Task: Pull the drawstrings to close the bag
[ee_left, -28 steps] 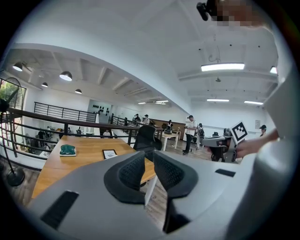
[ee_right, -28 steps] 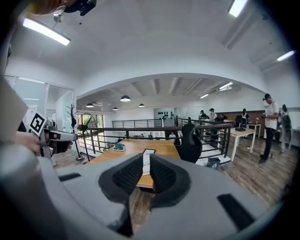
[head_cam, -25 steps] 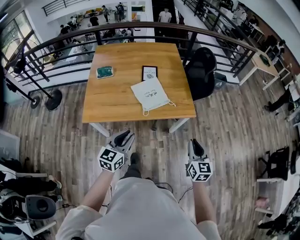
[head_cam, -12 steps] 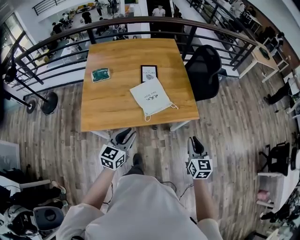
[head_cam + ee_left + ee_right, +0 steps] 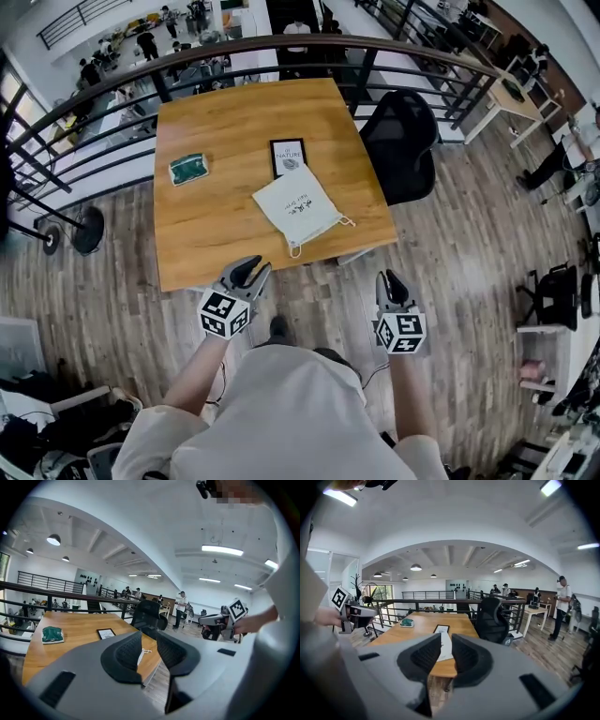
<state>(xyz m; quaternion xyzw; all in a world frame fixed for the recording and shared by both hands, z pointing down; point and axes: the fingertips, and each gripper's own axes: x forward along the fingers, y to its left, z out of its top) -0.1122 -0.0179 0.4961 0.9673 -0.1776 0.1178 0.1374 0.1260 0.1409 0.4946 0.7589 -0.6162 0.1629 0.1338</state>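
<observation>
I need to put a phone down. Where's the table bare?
The table is bare left of the white bag, between the green pouch and near edge, and along the far edge. The bag and framed card crowd the right middle.

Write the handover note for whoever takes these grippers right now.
Left gripper: open, nothing between the jaws, which have just been closing slightly.
Right gripper: open, empty.
Both touch nothing.
White drawstring bag lies flat near the front edge of the table, with its drawstrings lying out at its near end.
Done: nothing yet.
Left: grip the drawstrings and pull the bag closed.
</observation>
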